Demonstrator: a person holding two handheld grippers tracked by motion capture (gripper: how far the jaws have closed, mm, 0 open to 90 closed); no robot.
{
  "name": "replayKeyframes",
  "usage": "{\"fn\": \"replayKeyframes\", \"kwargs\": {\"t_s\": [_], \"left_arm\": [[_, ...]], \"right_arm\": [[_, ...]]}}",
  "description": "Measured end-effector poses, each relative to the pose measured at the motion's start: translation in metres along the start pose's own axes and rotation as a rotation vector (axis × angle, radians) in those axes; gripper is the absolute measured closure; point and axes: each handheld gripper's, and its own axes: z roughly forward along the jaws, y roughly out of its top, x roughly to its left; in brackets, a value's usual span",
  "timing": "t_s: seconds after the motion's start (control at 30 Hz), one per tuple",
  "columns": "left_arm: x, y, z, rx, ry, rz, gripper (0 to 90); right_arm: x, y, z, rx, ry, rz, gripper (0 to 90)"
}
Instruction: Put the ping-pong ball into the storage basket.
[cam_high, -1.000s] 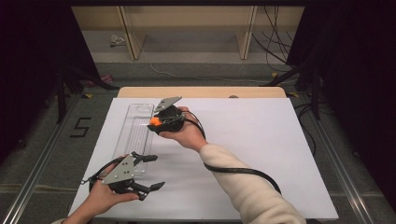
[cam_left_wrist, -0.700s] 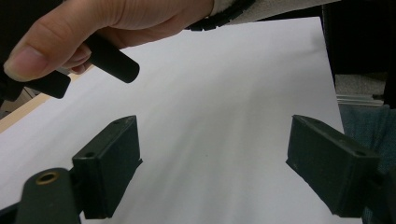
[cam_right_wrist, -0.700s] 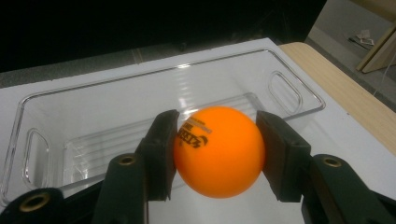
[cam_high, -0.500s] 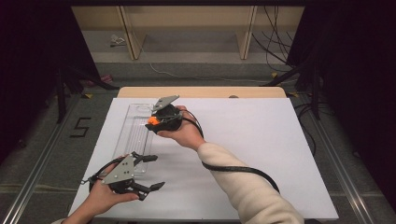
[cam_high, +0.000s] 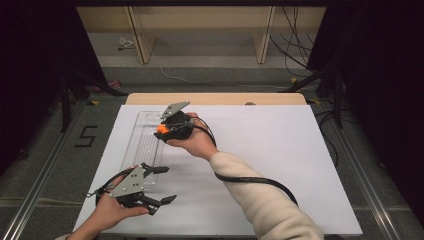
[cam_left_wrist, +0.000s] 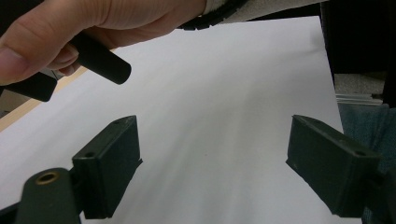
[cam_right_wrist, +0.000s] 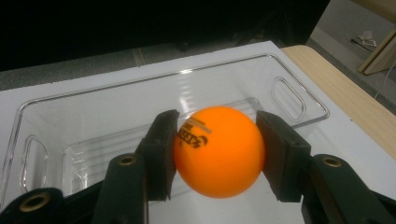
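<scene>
An orange ball (cam_right_wrist: 218, 150) with black print sits between the jaws of my right gripper (cam_right_wrist: 217, 151), which is shut on it. In the high view the ball (cam_high: 162, 129) hangs over the long side of a clear plastic tray (cam_high: 144, 145) at the table's left. The same tray (cam_right_wrist: 107, 112) lies just beyond the ball in the right gripper view, with nothing in it. My left gripper (cam_high: 162, 185) rests low near the table's front left corner, jaws wide open with nothing between them. The left gripper (cam_left_wrist: 212, 172) looks across bare white table toward the right hand (cam_left_wrist: 84, 28).
A white sheet (cam_high: 280, 150) covers the table, with a wooden strip (cam_high: 215, 98) at its far edge. A black cable (cam_high: 255, 180) trails from the right gripper across the sleeve. Wooden frame legs (cam_high: 262, 30) and floor cables lie beyond the table.
</scene>
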Motion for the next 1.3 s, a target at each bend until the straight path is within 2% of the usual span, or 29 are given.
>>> {"fn": "replayKeyframes", "kwargs": {"t_s": [1.3], "left_arm": [[0.000,0.000,0.000,0.003,-0.002,0.004,17.0]], "right_arm": [[0.002,0.010,0.011,0.001,0.014,-0.006,51.4]]}}
